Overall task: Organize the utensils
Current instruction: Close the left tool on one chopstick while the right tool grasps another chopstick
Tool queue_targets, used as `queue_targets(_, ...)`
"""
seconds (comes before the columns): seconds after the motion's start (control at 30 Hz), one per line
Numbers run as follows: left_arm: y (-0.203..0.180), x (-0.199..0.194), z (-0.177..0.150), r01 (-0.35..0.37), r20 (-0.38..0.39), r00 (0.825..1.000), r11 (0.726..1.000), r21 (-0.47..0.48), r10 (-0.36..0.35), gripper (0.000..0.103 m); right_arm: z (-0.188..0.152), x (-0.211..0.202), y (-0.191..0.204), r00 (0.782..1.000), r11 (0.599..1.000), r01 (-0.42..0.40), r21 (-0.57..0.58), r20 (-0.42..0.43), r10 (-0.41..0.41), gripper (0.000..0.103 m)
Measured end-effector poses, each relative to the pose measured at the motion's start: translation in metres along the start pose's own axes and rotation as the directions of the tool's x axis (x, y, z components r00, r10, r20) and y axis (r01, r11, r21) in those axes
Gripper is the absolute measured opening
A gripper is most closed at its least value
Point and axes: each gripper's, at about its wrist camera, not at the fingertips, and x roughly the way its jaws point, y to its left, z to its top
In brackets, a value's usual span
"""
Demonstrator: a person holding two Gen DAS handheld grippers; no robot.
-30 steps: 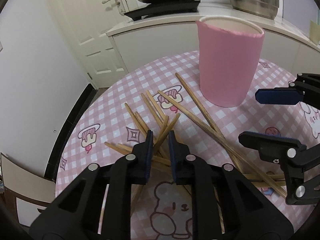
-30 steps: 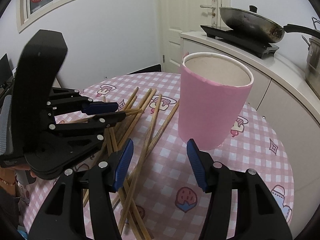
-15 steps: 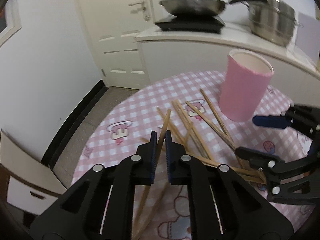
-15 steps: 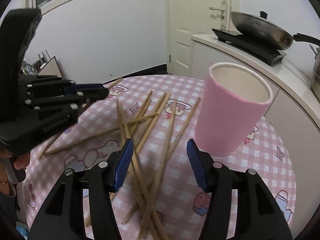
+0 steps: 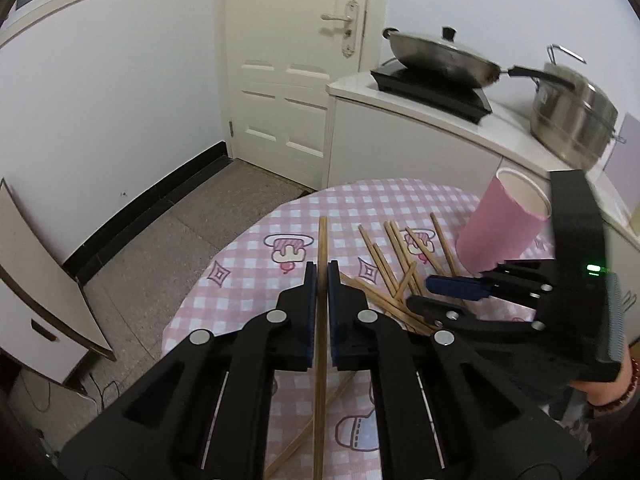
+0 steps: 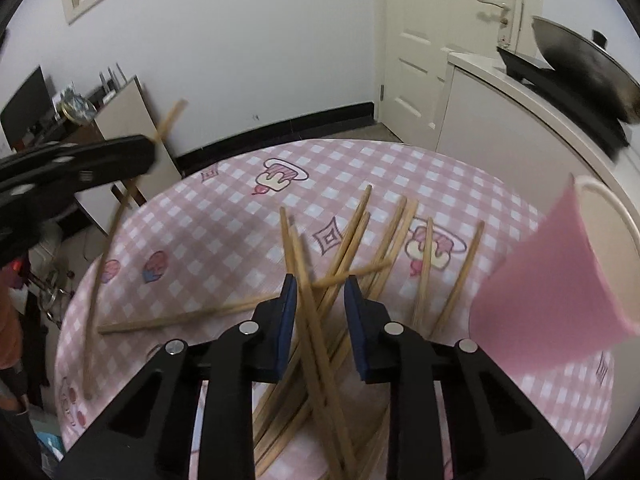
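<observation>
Nearest, the left gripper [image 5: 319, 280] had its jaws pinched on one long wooden chopstick [image 5: 322, 236], lifted clear of the round pink-checked tablecloth [image 5: 248, 248]. The right gripper [image 6: 320, 288] hung with jaws moderately apart, holding nothing, over the loose pile of wooden chopsticks [image 6: 352, 248]. Farther right stood the tall pink paper cup [image 5: 500, 228]. Done well, the held stick would likely need tipping upright, its lower end clearing the rim before release.

pink cup [image 6: 560, 276]: cut off at right frame edge, blurred
held chopstick [image 5: 320, 380]: lower end leaves bottom edge
</observation>
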Motion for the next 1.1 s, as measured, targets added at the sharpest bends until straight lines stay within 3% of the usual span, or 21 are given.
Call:
queue_targets(0.6,0.009,-0.005,0.001,0.001,0.023,1.0,0.999,-0.036,0.0,0.006,0.022,0.03,0.005,0.989,0.995,-0.025,-0.098,-0.148,0.01,0.017)
queue_targets(0.77,0.007,-0.003,0.002,0.002,0.02,1.0,0.999,-0.034,-0.001,0.006,0.023,0.033,0.007,0.988,0.993,-0.016,-0.118,-0.157,-0.003,0.016)
queue_targets(0.87,0.004,-0.004,0.001,0.004,0.02,1.0,1.0,-0.03,-0.003,0.006,0.026,0.036,0.006,0.985,0.992,-0.022,-0.121,-0.173,0.0,0.004)
queue_targets(1.1,-0.001,-0.012,0.004,0.011,0.033,0.999,0.999,-0.038,-0.01,0.006,0.027,0.023,0.002,0.99,0.995,-0.046,-0.093,-0.136,0.033,0.004)
